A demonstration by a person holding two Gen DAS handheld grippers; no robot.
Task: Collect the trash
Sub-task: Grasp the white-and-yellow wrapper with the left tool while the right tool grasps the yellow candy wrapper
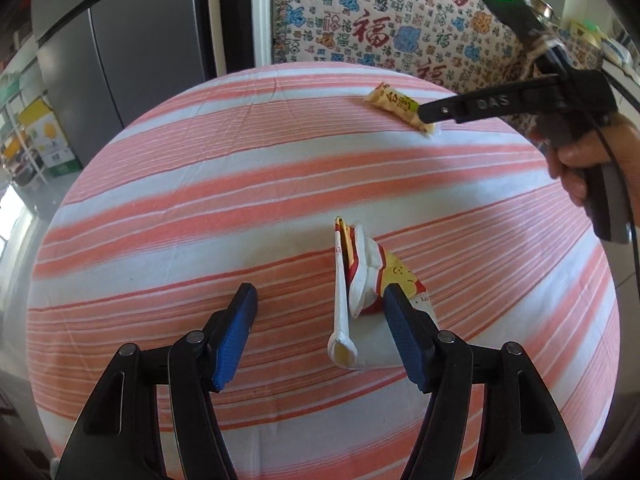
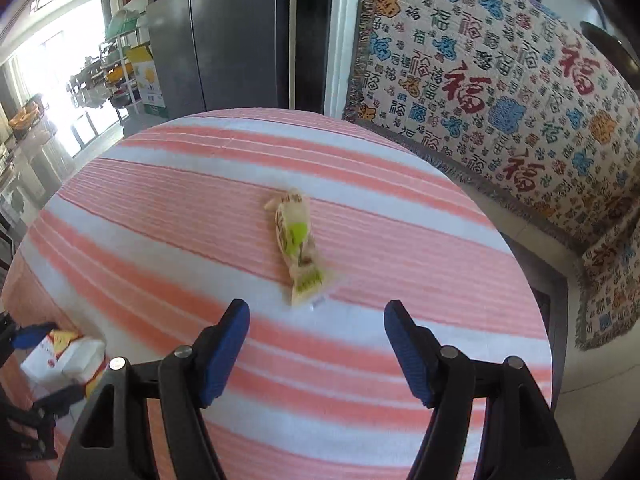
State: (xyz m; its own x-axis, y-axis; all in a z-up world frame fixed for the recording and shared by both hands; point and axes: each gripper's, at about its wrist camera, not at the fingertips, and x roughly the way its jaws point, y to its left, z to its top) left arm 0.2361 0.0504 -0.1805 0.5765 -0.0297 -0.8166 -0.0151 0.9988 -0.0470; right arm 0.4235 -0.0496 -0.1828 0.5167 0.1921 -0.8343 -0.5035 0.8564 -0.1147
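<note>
Two bits of trash on one table

There are two pieces of trash: one yellow snack wrapper (image 1: 400, 107) far back, and one crumpled white, red and yellow wrapper (image 1: 362, 276) up close. There is one table (image 1: 200, 208) with a pink and white striped cloth. There are two grippers, the left gripper (image 1: 320, 308) and the right gripper (image 2: 316, 320), each with two blue pads. There is one big gray fridge (image 2: 236, 36) and one patterned blanket (image 2: 500, 92).

Striped tablecloth (image 1: 240, 168), patterned blanket (image 2: 500, 80), fridge (image 2: 224, 40)
</note>
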